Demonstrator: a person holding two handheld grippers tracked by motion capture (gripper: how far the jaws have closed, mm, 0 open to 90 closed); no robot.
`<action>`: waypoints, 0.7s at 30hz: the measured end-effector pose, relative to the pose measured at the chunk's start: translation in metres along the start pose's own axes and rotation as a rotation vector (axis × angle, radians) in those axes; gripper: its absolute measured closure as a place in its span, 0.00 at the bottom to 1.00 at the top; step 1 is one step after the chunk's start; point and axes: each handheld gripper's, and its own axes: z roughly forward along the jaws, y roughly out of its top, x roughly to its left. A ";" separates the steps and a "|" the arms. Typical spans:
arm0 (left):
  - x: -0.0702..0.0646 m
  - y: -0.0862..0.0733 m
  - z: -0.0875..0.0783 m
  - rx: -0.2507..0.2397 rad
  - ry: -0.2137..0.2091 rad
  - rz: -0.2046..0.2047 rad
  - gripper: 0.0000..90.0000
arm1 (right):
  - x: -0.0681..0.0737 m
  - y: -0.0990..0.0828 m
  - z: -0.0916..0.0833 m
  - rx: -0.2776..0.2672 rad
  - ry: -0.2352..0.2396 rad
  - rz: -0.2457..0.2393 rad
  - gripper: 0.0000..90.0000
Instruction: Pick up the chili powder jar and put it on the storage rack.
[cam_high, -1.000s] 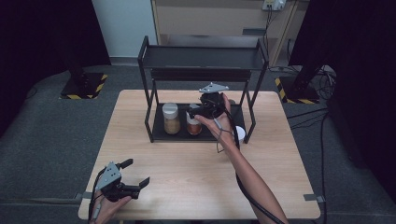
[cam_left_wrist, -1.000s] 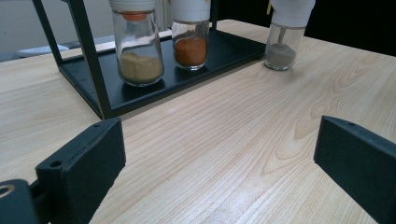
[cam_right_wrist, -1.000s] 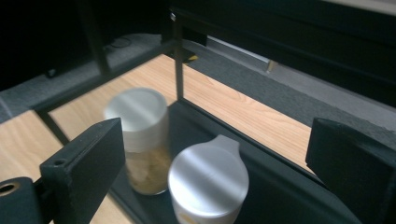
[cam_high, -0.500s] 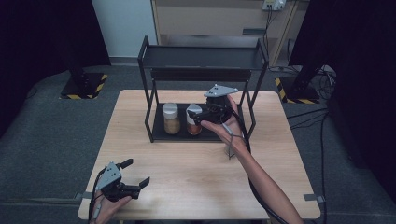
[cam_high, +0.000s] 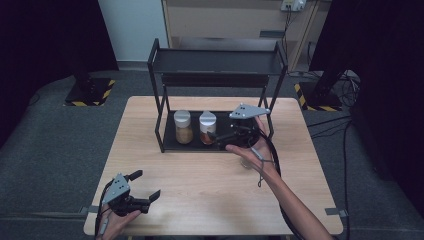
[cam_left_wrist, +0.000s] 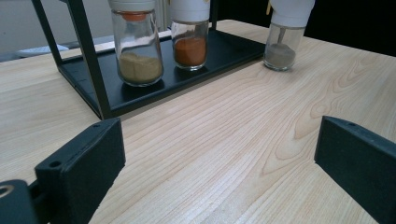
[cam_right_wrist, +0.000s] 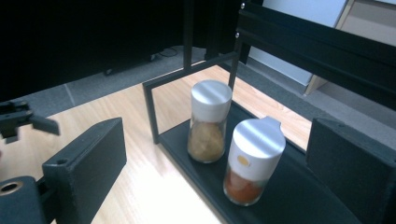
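A black two-level rack stands at the back of the wooden table. Its lower tray holds a tan spice jar and, just right of it, an orange-red spice jar, both with white caps. My right gripper is open at the tray's front right, jaws either side of the orange-red jar and apart from it. The tan jar stands just beyond. My left gripper rests open near the front left edge with nothing in it. A third jar with grey powder stands on the table beside the rack.
The rack's upper shelf is bare. The tray has free room right of the two jars. A wide stretch of bare tabletop lies between the two grippers. Dark floor and cables surround the table.
My right gripper carried the orange-red jar to the tray beside the tan jar, let go of it and drew back to the right. The left gripper has stayed still.
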 end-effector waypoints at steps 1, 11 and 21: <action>0.000 0.000 0.000 0.000 -0.001 0.000 0.01 | -0.001 -0.003 -0.003 -0.005 0.005 0.008 0.06; 0.000 0.000 0.000 0.003 0.001 0.001 0.01 | -0.004 -0.035 -0.034 -0.022 0.012 0.027 0.06; -0.001 0.001 0.001 0.008 -0.001 0.006 0.01 | 0.008 -0.068 -0.067 -0.052 -0.020 0.025 0.07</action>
